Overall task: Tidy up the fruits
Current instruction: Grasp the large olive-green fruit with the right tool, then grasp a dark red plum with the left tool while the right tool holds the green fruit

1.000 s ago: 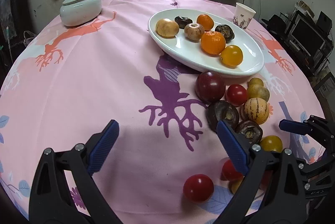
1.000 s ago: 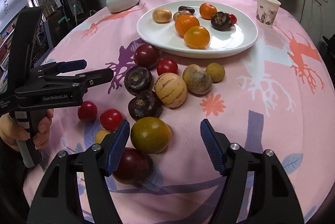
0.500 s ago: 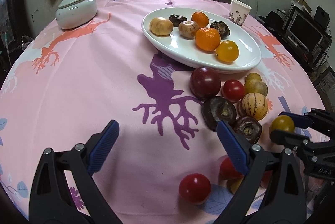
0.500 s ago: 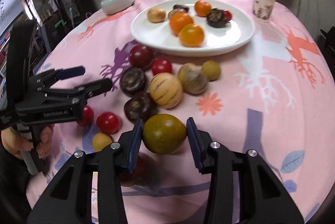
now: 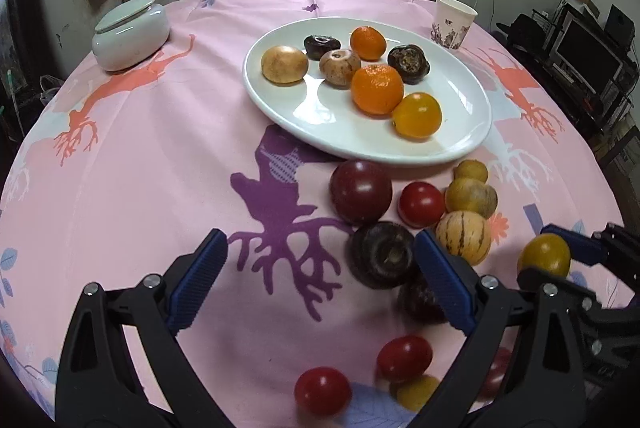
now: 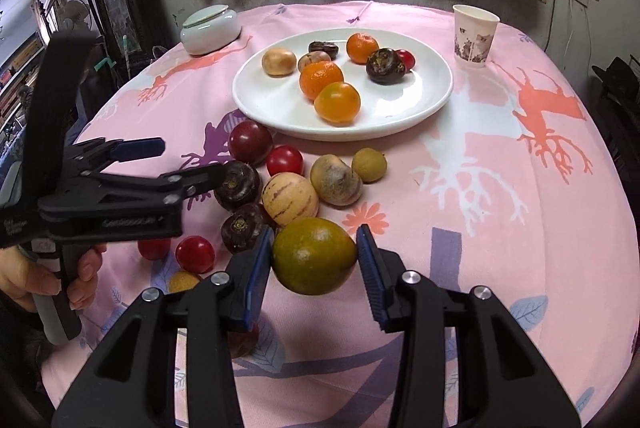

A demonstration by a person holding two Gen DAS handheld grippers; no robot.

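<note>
My right gripper [image 6: 315,248] is shut on a round green-yellow fruit [image 6: 314,256] and holds it just above the pink cloth; the left wrist view shows the same fruit [image 5: 546,254] at the right edge. Beyond it lies a loose pile: a striped melon [image 6: 290,200], two dark mangosteens [image 6: 238,186], a dark red plum [image 6: 250,142] and red tomatoes [image 6: 284,160]. The white oval plate [image 6: 400,116] behind the pile carries oranges and several other fruits. My left gripper [image 5: 320,248] is open and empty over the cloth, left of the mangosteen [image 5: 382,254].
A pale lidded ceramic jar [image 5: 130,32] stands at the far left of the round table, a paper cup [image 5: 454,22] at the far right beyond the plate. A person's hand [image 6: 40,280] holds the left gripper's handle. Dark furniture surrounds the table.
My right gripper closed on the green-yellow fruit and raised it slightly off the cloth. My left gripper, still open, shifted a little forward toward the pile.
</note>
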